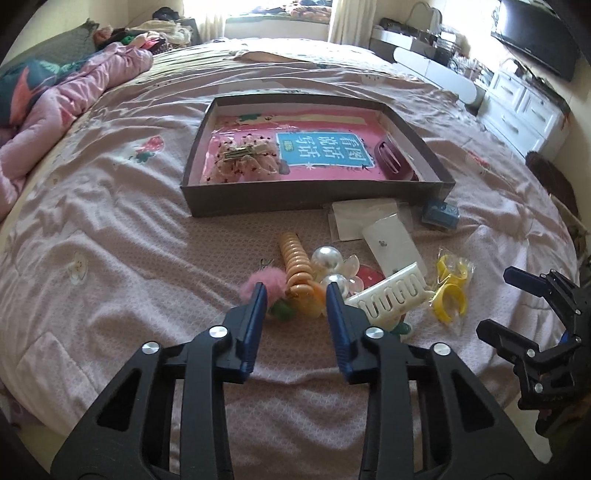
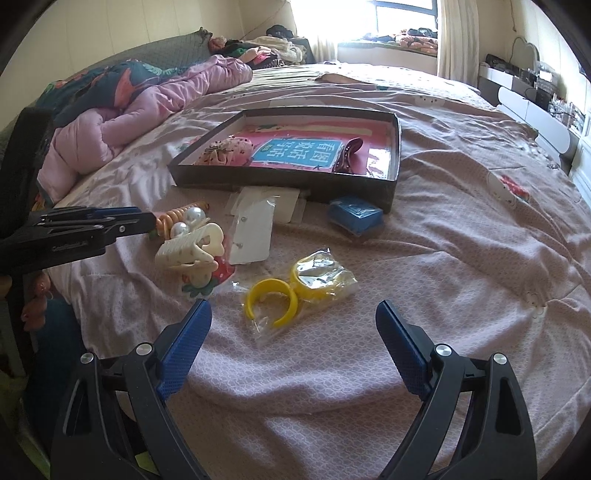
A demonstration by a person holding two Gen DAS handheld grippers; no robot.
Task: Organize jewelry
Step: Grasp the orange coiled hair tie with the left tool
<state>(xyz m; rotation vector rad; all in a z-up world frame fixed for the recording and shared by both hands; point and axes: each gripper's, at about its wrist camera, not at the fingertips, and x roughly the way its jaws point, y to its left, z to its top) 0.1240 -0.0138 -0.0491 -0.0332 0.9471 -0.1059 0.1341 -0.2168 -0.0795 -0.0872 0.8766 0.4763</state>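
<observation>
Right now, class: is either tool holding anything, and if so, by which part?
The left tool is closing around the orange coil hair tie's near end; a firm hold cannot be told. The right tool holds nothing.

Blown-out window (image 2: 402, 26) backlight, soft daylight, fisheye-curved dark edges

Bedroom. Large bed (image 1: 110, 206) with mauve patterned quilt, wrinkled. Pink duvet (image 2: 122, 122) bunched along its far left edge beside dark floral bedding (image 2: 85, 88). Bright window (image 2: 402, 14) at the far wall, overexposed; cream curtain (image 2: 454, 40). White drawer unit (image 1: 524, 110) at right, wall-mounted TV (image 1: 535, 40) above. Cream walls (image 2: 147, 22).
</observation>
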